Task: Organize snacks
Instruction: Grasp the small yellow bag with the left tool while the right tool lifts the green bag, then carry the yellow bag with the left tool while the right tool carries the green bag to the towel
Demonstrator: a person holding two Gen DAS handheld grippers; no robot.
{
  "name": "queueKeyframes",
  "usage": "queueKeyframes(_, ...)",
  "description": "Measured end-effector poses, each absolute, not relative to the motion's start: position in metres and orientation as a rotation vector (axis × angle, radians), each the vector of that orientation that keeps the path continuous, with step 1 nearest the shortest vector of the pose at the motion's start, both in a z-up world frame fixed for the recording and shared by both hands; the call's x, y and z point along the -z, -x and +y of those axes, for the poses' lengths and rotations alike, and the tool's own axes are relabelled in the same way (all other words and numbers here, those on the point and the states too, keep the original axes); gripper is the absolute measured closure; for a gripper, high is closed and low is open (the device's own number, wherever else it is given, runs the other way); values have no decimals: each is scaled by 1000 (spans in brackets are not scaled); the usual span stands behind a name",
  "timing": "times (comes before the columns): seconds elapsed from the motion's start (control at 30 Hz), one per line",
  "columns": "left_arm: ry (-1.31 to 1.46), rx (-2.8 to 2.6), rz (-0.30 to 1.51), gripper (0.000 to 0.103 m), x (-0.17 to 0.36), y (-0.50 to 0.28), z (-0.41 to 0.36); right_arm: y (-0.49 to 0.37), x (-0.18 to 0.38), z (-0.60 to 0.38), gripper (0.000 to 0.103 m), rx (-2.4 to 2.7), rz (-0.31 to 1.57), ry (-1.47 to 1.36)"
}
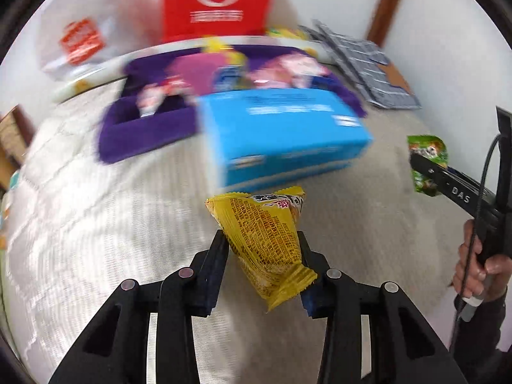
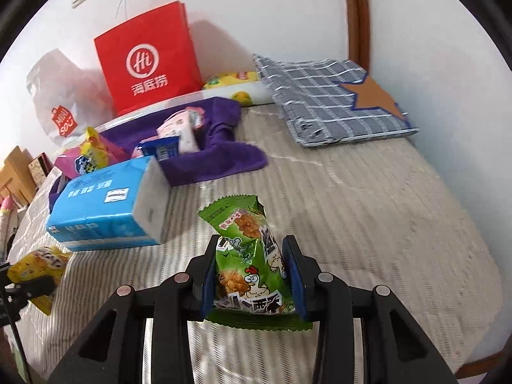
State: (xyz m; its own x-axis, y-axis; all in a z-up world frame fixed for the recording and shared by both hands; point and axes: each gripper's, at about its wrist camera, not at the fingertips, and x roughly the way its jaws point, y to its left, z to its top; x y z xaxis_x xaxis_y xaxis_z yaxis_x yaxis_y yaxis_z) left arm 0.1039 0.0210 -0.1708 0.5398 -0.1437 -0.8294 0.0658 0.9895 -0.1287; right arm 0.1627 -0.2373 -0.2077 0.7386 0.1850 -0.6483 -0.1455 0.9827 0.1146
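Observation:
My left gripper (image 1: 260, 240) is shut on a yellow snack packet (image 1: 265, 224), held above the striped bed cover. My right gripper (image 2: 251, 246) is shut on a green snack packet with a cartoon chicken (image 2: 246, 256), its blue pads pressing both sides. Each view also catches the other hand: the green packet (image 1: 427, 150) at the right edge, the yellow packet (image 2: 38, 265) at the far left. Beyond both grippers sits a purple compartment organiser (image 1: 144, 134) (image 2: 224, 160) holding several pink, blue and yellow snack packets.
A blue tissue pack (image 1: 281, 137) (image 2: 102, 204) lies in front of the organiser. A red paper bag (image 2: 147, 57) stands against the wall, beside a clear bag with a red logo (image 2: 64, 121). A folded plaid cloth (image 2: 336, 102) lies at the back right. Striped bed cover (image 2: 368, 224) spreads to the right.

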Motion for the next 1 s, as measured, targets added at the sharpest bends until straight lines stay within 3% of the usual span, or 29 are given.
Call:
queueKeyframes(0.33,177,-30,927,63,182,-117,93,-193,227,-219,67,-168,764,-45)
queueKeyframes(1.0,239,-12,831,63,204,-139,105,-213,233,-214,59,-128,800,-24)
